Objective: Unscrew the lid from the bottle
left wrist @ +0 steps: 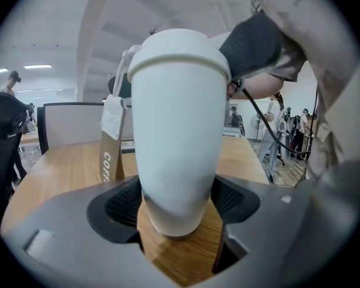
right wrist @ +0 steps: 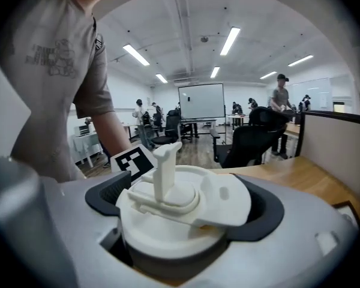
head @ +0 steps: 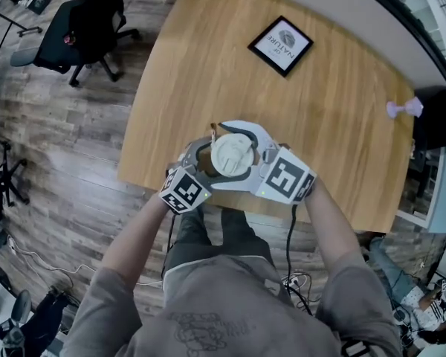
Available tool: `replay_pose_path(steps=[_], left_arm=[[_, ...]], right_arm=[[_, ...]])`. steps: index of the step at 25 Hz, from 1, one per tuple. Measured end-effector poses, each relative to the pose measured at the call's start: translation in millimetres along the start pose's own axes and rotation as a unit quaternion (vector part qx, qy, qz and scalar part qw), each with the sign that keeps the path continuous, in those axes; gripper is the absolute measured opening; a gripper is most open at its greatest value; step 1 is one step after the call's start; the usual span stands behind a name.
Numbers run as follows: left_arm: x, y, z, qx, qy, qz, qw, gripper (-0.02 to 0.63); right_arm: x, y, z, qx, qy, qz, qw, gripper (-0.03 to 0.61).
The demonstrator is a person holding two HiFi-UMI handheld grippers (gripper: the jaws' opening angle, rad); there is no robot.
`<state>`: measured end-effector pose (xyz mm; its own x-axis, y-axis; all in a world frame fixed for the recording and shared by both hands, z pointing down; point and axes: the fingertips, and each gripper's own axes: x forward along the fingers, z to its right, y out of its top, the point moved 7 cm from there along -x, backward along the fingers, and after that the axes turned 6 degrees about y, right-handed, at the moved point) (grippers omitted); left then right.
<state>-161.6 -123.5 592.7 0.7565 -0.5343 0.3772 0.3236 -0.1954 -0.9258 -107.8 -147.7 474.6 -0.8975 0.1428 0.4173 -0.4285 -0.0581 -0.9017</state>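
Bottle (left wrist: 180, 119) upright on tabletop (head: 334, 117), near front edge. Left hand-held gripper (left wrist: 179, 204) pinches lower body, likely bracing it against turn. Right hand-held gripper (right wrist: 183, 209) clamps lid (right wrist: 168, 221) from side, placed for twisting. Lid not yet off.

Grey printed T-shirt (head: 230, 303), black-and-white marker cubes (head: 184, 190)
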Motion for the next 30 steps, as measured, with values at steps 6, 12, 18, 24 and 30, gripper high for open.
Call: replay_pose_path(steps=[6,12,18,24,30], left_arm=[[-1.4,-2.4,-1.3,0.001,-0.017,0.003,0.9998,0.357],[-1.2,-0.6,-7.4,0.015,-0.066,0.016,0.9976,0.359],[-0.2,4.6,-9.6,-0.002,-0.054,0.014,0.9984,0.359],[1.1,6.7,-8.1,-0.029,-0.025,-0.009,0.9992,0.365],[-12.4,3.9,-2.5,-0.058,0.006,-0.047,0.9972,0.367]], right_arm=[[0.4,-0.3,3.7,-0.018,0.108,0.015,0.994,0.518],[0.8,1.7,5.8,-0.046,0.170,-0.001,0.984,0.519],[-0.3,-0.3,10.7,-0.012,0.114,0.013,0.993,0.520],[-2.3,3.1,9.5,0.004,0.030,0.005,1.000,0.519],[-10.4,21.5,4.2,0.006,-0.033,0.002,0.999,0.520]])
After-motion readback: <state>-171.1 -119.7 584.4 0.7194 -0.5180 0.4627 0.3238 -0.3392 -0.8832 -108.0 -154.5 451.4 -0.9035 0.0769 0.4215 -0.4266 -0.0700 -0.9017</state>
